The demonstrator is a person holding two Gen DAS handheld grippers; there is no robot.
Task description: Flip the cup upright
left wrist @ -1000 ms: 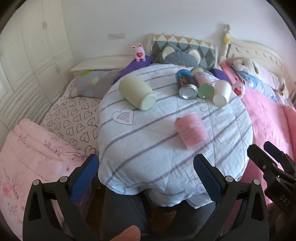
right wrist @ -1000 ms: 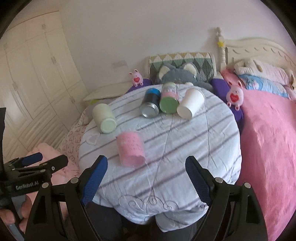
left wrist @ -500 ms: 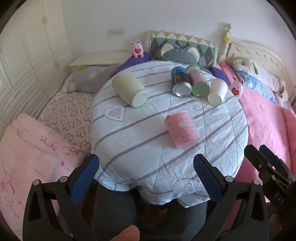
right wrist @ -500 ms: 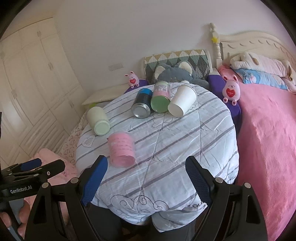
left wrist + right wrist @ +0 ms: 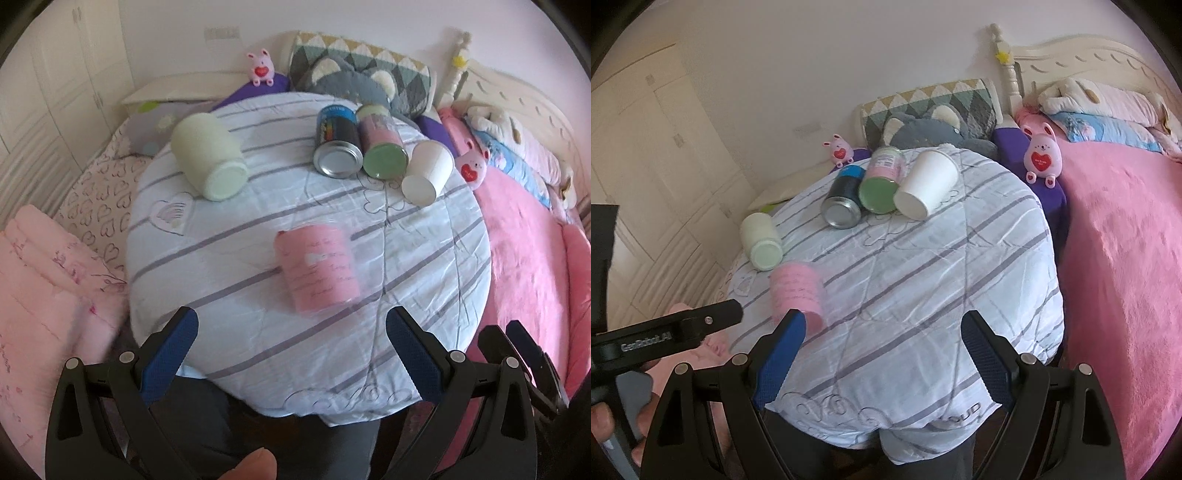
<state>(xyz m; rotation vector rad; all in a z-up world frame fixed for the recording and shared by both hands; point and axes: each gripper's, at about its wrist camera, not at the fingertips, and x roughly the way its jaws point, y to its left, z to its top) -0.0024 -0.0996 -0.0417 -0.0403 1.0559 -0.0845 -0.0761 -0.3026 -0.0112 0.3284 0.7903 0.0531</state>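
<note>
1. Both the left tongs and the right tongs hover at the near edge of the desk, spread wide with nothing between them.
2. Nearest is the pink cup, lying on its side on the quilted cover, closer to the left tongs and apart from everything else.
3. It looks smooth and round, so a glancing touch could roll it off the soft, rumpled cover.
4. Farther back lie a cream cup, a dark can, a green-based jar and a white paper cup, packed closely enough that a reach there could knock neighbours.
</note>
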